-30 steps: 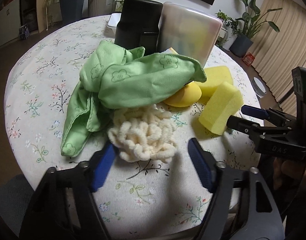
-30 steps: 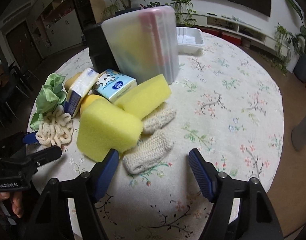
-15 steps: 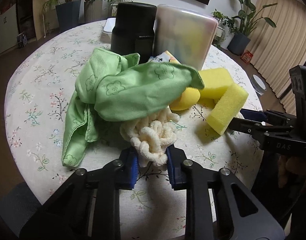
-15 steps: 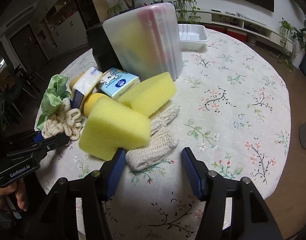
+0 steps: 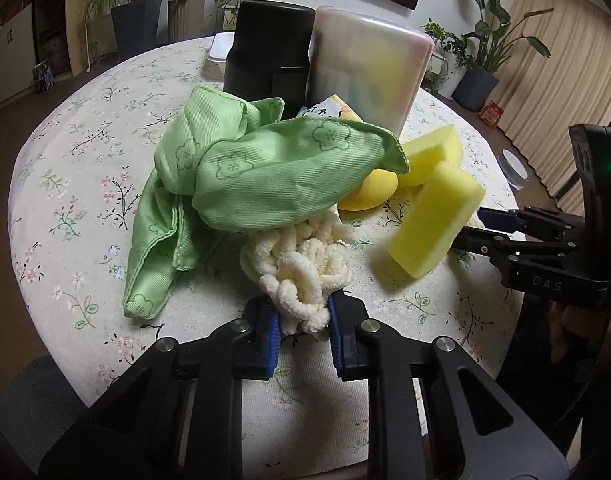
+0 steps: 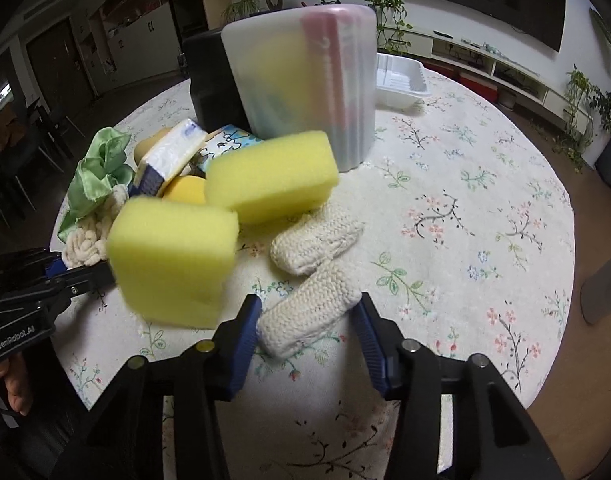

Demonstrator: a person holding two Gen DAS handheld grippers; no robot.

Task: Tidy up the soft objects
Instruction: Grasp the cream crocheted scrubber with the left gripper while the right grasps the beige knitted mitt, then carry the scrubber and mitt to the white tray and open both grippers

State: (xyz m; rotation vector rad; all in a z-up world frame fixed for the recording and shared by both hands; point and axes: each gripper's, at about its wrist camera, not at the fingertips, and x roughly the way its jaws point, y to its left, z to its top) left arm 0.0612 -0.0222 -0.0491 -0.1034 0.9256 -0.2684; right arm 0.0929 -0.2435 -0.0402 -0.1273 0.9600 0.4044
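Left gripper (image 5: 304, 322) clamped on the near edge of the cream chenille cloth (image 5: 301, 264), blue fingers (image 5: 272, 330) pressed close on either side of the looped pile. Cloth bunched just in front of the frosted storage box (image 5: 367, 72), its far part tucked under the green microfibre cloth (image 5: 265, 176), long axis running from the fingers toward that box.

Right gripper (image 6: 310, 330) half open around the nearer cream knitted mitt (image 6: 309, 316); fingers (image 6: 241, 338) set to each side of it, left one touching the knit, right one at or just off its far end, no squeeze visible. Mitt lying flat on the floral worktop (image 6: 465, 208), long axis slanting from near left to far right, in front of the box. Second knitted mitt (image 6: 315, 236) parallel and just behind it, closer to the box.

Two yellow sponges (image 6: 171, 258) left of the mitts, one blurred at the right gripper's left finger, the other (image 6: 271, 176) leaning before the box. Tissue packs (image 6: 171, 156) and a yellow rounded object (image 6: 185, 190) wedged between sponges and box.

Readable: "GenRobot.AI" on the left gripper's body in the right wrist view, "DAS" on the right gripper's body in the left wrist view. Printing on the tissue packs too blurred to read.
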